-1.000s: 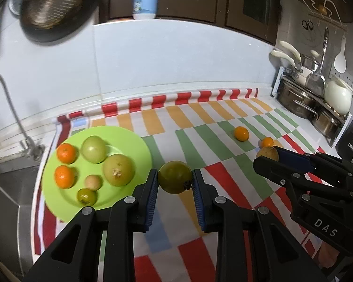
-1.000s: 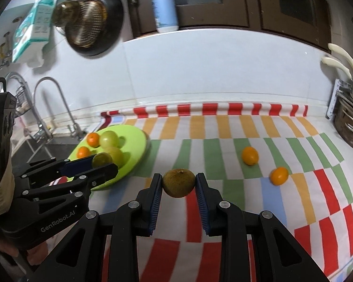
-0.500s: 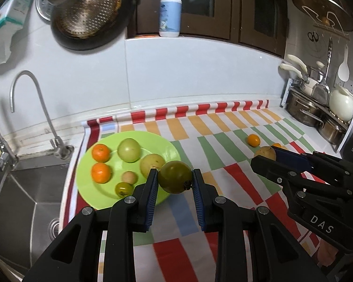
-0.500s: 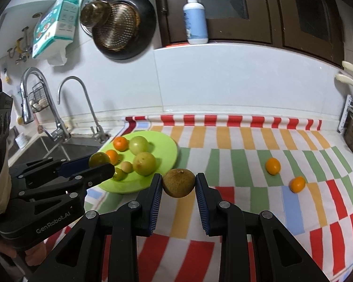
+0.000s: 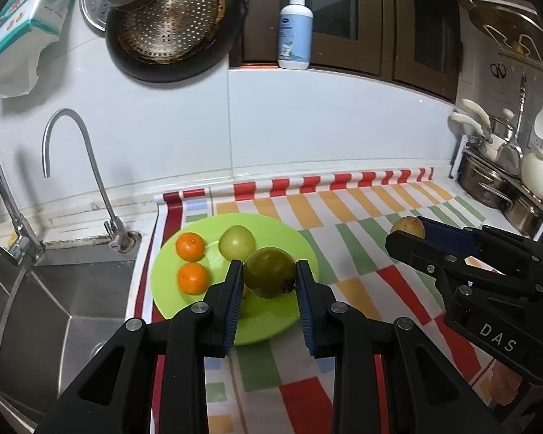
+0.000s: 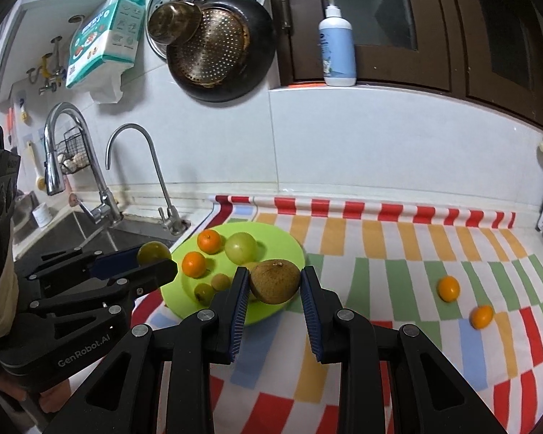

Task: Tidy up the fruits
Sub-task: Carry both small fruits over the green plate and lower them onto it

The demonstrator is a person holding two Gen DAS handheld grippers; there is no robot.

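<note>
**Two fruits carried over to the green plate**

A second ago both fruits were held above the striped cloth, away from the plate. Now both have come over to the green plate point(image 5: 300, 249). That means the carrying part looks almost done, and the next job is likely to set each fruit down in a free spot.

The left hand-held gripper point(image 5: 269, 282) is closed on a dark green fruit point(image 5: 269, 276). It hangs over the near side of the plate. The right hand-held gripper point(image 6: 274, 284) is closed on a brown fruit point(image 6: 274, 280). It sits over the right front edge of the plate.

The left view shows only two small oranges point(image 5: 190, 246) and one pale green fruit point(image 5: 237, 241) on the plate, because the held fruit hides the rest. The right view shows more: a little tan fruit point(image 6: 221, 282) and a tiny green fruit point(image 6: 203, 291) near the front of the plate.

The right view also shows two more oranges point(image 6: 449, 288) on the tabletop point(image 6: 398, 289), well apart from the plate. They are not put away yet. The left view does not show them, as the right hand-held gripper is in the way. The plate is getting full, so the round fruits could roll when let go
</note>
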